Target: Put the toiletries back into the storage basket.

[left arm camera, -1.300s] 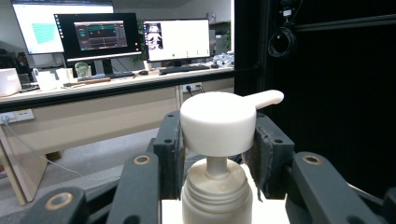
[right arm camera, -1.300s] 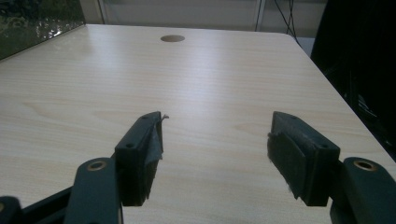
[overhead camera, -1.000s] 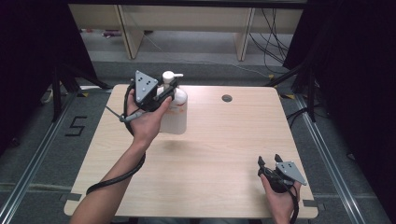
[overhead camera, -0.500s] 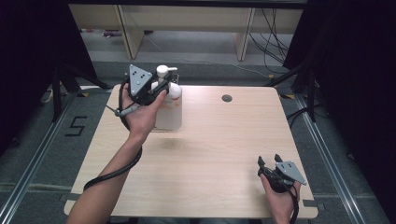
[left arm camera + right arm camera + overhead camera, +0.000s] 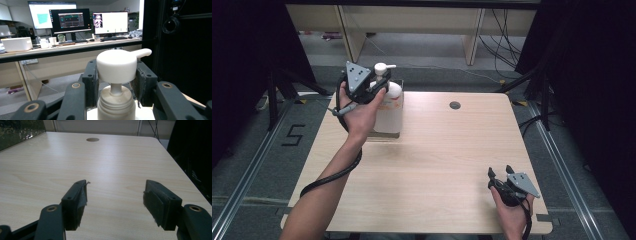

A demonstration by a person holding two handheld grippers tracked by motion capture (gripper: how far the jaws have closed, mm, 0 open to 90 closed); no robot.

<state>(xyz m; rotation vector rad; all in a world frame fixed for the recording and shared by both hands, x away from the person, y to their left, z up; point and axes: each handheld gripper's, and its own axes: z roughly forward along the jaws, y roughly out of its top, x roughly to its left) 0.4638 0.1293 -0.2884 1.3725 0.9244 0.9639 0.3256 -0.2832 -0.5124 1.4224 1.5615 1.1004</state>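
Observation:
A white pump bottle (image 5: 388, 111) stands upright at the far left of the wooden table (image 5: 437, 165). My left gripper (image 5: 381, 86) is shut on its pump top, held by a hand from the near side. In the left gripper view the two black jaws clamp the round white pump head (image 5: 116, 66) from both sides, above the bottle's threaded neck (image 5: 116, 105). I cannot tell whether the bottle's base touches the table. My right gripper (image 5: 499, 175) rests at the near right corner, open with nothing between its jaws; in its own view the right gripper (image 5: 115, 200) spans bare wood.
A round cable hole (image 5: 455, 105) sits in the table near the far edge, also visible as the hole (image 5: 92, 139) ahead of the right jaws. Shelving and cables lie beyond the table. A desk with monitors (image 5: 70, 21) stands in the background.
The left gripper has carried the pump bottle leftward and slightly away from me across the table. The right gripper has stayed where it was.

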